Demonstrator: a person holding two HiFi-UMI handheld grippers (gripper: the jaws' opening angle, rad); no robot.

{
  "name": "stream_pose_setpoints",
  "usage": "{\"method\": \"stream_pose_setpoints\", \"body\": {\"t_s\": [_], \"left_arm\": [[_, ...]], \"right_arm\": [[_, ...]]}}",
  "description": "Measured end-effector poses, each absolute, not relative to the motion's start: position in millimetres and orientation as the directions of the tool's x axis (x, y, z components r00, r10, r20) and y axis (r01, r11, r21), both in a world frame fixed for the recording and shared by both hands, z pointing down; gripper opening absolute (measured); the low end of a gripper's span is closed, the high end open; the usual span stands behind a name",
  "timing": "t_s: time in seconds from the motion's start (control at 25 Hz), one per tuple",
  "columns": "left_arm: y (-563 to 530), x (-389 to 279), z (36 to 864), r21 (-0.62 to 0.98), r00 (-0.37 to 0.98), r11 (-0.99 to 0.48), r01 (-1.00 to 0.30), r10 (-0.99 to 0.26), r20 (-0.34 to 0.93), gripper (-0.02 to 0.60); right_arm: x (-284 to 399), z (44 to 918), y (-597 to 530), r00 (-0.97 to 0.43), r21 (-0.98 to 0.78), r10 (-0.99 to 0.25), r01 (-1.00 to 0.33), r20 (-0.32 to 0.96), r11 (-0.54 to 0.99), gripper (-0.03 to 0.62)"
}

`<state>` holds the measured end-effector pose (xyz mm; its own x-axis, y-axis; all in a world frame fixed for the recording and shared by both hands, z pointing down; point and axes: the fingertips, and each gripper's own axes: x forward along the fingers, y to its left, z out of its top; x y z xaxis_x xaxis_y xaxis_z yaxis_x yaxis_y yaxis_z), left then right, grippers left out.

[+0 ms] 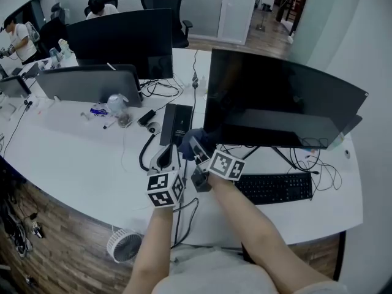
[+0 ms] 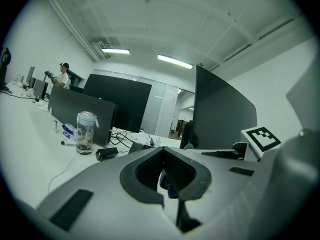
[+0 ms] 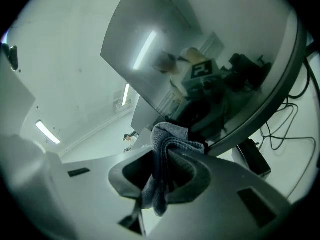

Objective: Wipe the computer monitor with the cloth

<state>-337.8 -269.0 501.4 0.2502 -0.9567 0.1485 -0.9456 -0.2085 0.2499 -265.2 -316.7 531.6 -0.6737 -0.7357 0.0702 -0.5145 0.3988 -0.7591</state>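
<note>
In the head view, the right gripper (image 1: 195, 144) is reaching forward over the white table (image 1: 79, 158) and carrying the dark cloth (image 1: 187, 138) up to the lower left corner of the wide curved monitor (image 1: 275, 97), apparently so that a wiping pass can start from that end. The left gripper (image 1: 165, 157) is hovering just beside it, pointing away from the person and taking no part, probably to keep clear of the screen. The monitor is standing upright behind the keyboard (image 1: 274, 187), its long axis running left to right across the table and its dark face looking toward the person. In the left gripper view, the jaws are meeting at their tips with nothing visibly pinched between them. A dark shape is showing through the gap behind the tips, but what it is cannot be told. In the right gripper view, the jaws are clamping on the cloth (image 3: 170, 136), which is bunching into a folded wad just past the tips, right at the monitor's lower edge; whether it is touching the glass cannot be told. Its loose tail is hanging back through the jaw opening, so the cloth's long axis is lying along the jaws with the wad pointing at the screen. That grip seems to be keeping fabric, not jaws, foremost.
</note>
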Motion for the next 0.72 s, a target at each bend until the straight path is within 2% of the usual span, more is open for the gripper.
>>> {"method": "stream_pose_setpoints", "body": {"t_s": [0.72], "left_arm": [[-276,-320,470,0.178,0.282,-0.262,-0.948,-0.954,0.098,0.009]], "right_arm": [[-260,505,-320,-0.69,-0.738,-0.723,-0.506,0.035,0.447,0.067]]}}
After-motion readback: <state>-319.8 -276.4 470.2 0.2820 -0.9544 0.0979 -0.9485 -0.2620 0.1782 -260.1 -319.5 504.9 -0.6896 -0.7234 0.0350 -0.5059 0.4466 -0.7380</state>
